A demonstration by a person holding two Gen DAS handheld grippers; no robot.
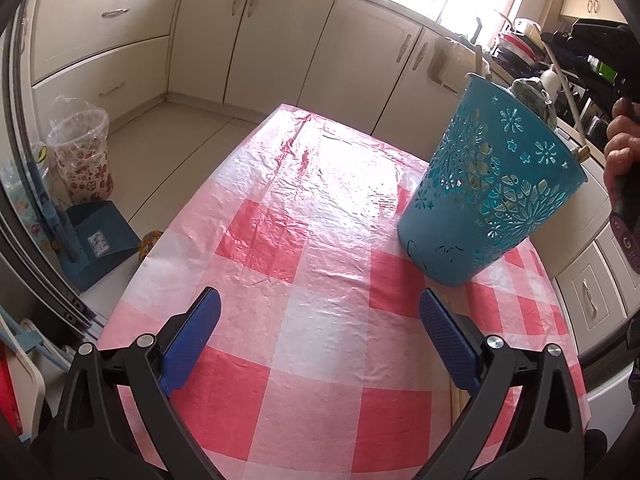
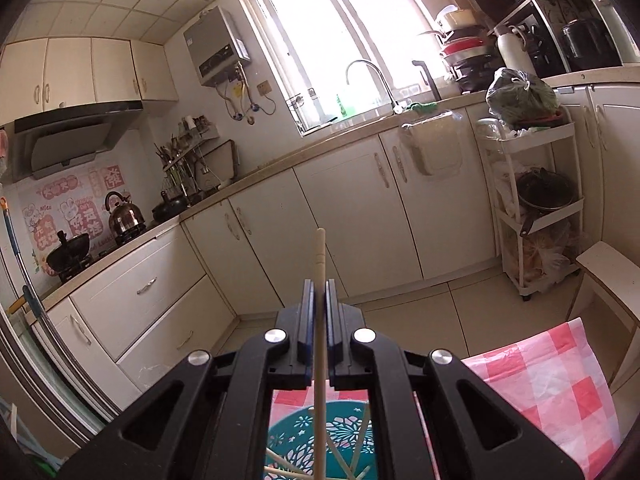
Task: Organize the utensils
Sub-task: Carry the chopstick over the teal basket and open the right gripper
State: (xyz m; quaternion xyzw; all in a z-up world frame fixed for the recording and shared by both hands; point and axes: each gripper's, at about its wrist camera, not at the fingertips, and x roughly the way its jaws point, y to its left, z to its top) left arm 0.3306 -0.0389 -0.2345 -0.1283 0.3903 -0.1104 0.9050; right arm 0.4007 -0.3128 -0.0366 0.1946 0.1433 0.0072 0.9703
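Observation:
My right gripper [image 2: 319, 284] is shut on a pale wooden chopstick [image 2: 319, 256], which sticks out past the fingertips and runs back down between the pads. Its lower end hangs over the teal cut-out basket [image 2: 304, 436], and several more chopsticks lie inside. In the left wrist view the same basket [image 1: 492, 184] stands on the red-and-white checked tablecloth [image 1: 304, 208] at the right. The held chopstick [image 1: 568, 100] slants above the basket's rim, beside a person's hand [image 1: 618, 152]. My left gripper [image 1: 320, 312] hovers open and empty over the cloth, left of the basket.
A bag-lined waste bin [image 1: 80, 152] and a blue dustpan [image 1: 100, 240] stand on the floor left of the table. Cream cabinets [image 2: 352, 216] run along the far wall under the window. A white trolley [image 2: 532, 200] and a white stool [image 2: 612, 272] stand at the right.

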